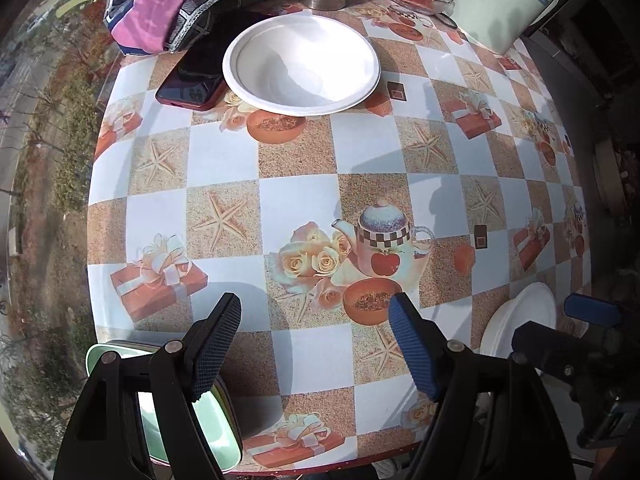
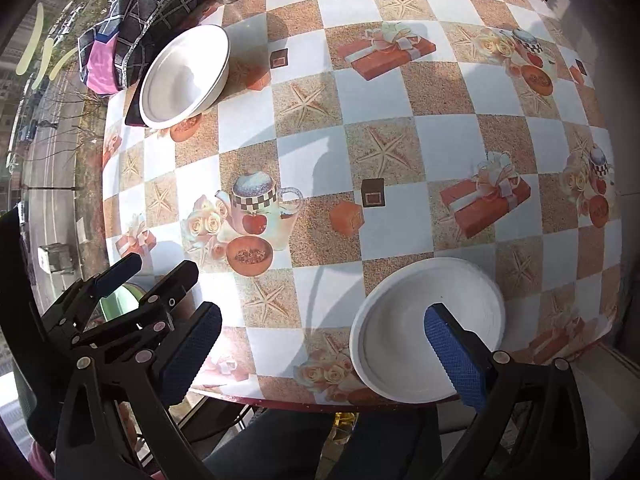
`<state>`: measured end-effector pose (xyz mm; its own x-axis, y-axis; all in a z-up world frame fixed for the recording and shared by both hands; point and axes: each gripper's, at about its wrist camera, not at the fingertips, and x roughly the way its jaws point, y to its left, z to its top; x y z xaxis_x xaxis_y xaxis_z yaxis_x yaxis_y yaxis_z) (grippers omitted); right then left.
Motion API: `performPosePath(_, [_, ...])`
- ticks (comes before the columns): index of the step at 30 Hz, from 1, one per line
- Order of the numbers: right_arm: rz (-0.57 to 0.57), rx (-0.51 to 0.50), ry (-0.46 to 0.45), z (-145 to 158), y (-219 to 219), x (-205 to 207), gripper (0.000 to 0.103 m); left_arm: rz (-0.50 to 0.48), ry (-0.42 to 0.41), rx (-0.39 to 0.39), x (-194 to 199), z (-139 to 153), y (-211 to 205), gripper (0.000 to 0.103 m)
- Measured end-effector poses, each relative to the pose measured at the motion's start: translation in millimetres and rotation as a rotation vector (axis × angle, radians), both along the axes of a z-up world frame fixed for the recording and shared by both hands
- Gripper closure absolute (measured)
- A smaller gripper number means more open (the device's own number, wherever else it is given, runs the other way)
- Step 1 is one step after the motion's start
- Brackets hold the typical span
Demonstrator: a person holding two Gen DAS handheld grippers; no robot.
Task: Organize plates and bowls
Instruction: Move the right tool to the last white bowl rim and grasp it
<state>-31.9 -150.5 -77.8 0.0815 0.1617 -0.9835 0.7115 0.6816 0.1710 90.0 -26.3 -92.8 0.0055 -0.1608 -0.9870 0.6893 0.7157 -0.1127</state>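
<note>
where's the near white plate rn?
The white plate sits at the table's near edge, under the open right gripper in the right wrist view; in the left wrist view it's at lower right.

You are working in strong daylight that is casting crisp shadows across the tablecloth (image 1: 224,152) and glaring off the far white bowl (image 1: 301,65). Fisheye distortion is bending the edges, and the corners are fading to black.
</note>
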Motion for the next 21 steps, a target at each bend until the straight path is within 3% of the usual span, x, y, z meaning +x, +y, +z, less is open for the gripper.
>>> performPosePath(9, [0.030,-0.024,0.017,-10,-12,41,0.001,0.142,-0.055,-0.013,57,7,-5,0.024])
performPosePath(15, [-0.009,-0.070,-0.013,-9,-34,74,0.001,0.191,-0.151,0.004,93,11,-20,0.024])
performPosePath(21, [-0.040,-0.099,-0.042,-17,-54,111,0.001,0.234,-0.166,0.009,131,-2,-36,0.024])
